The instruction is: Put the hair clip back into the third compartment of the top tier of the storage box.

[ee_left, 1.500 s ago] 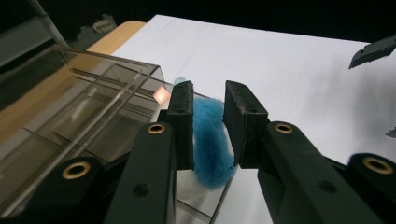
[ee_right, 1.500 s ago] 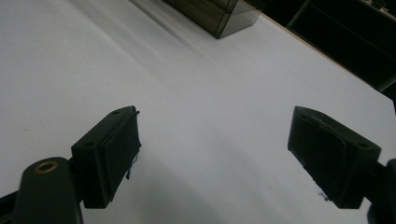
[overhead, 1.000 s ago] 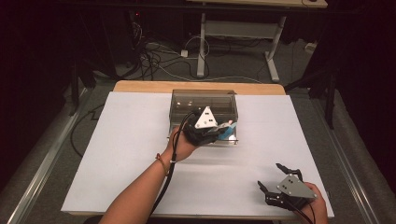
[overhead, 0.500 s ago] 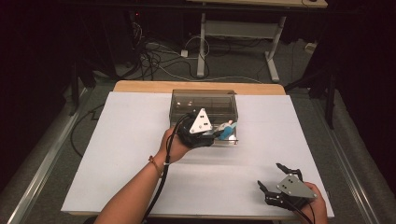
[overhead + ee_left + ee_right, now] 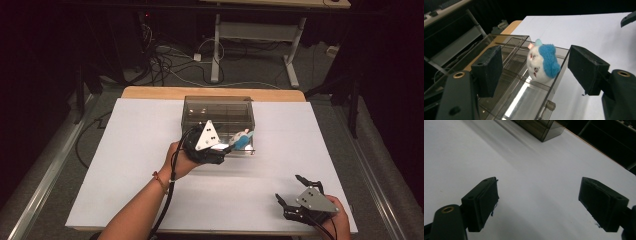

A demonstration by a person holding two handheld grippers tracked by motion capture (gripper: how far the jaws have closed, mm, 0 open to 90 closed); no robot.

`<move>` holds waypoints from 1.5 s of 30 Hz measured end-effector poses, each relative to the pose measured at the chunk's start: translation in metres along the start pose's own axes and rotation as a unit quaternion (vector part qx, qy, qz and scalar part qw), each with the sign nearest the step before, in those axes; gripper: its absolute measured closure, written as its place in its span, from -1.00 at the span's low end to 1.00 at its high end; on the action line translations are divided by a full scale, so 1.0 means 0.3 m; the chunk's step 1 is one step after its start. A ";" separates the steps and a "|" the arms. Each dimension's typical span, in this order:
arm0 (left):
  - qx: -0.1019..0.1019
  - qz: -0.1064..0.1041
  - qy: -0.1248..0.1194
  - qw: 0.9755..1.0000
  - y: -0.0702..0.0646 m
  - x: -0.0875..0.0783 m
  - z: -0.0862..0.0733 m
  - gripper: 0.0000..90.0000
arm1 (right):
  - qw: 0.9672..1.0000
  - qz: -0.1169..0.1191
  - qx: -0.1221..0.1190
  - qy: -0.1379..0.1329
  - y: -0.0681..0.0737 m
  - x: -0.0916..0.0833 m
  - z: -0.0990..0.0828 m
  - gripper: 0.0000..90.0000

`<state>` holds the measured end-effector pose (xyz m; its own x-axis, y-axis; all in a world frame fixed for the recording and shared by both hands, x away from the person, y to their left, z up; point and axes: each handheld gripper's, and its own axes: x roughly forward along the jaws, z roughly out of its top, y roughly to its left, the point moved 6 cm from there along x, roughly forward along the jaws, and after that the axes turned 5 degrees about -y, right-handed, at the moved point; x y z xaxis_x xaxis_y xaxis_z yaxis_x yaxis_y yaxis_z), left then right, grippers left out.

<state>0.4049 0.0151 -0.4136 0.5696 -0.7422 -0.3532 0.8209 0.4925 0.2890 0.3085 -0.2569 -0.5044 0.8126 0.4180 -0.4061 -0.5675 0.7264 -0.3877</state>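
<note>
- Box (image 5: 219, 117) of clear plastic, with dividers, holds a blue-and-white plush toy (image 5: 542, 63) in its near right corner compartment.
- Left gripper (image 5: 536, 75) jaws, just opening, stand spread either side of the toy, not touching.
- Right gripper (image 5: 299, 195) rests spread on the white surface (image 5: 125, 165).
- Cables (image 5: 170, 65) lie on the floor beyond.

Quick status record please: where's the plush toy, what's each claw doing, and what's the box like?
toy: small white and blue plush toy, resting in the near right corner of the box, against its wall
box: clear plastic box with dividers, open top, at the middle of the white table
left claw: left claw at the box, jaws just been opening; toy sits between the pads, which stand clear of it
right claw: right claw open, low over the table's near right part, nothing between its jaws
</note>
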 end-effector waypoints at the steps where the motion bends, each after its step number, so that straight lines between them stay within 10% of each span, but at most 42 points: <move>1: 0.000 0.000 0.000 1.000 0.000 0.000 0.000 -0.39 | 1.000 0.000 0.000 0.000 0.000 0.000 0.000 -0.63; 16: 0.028 0.030 0.002 0.999 -0.007 -0.098 -0.047 -0.39 | 1.000 0.000 -0.003 -0.002 0.005 -0.001 0.005 -0.63; 45: 0.014 0.062 0.027 0.998 -0.002 -0.259 -0.234 -0.39 | 1.000 0.005 -0.004 -0.003 0.016 0.001 0.011 -0.63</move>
<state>0.3632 0.1043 -0.4487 0.6684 -0.6503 -0.3610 0.7433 0.5652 0.3580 0.3063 -0.2515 -0.5037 0.8079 0.4281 -0.4051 -0.5763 0.7174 -0.3913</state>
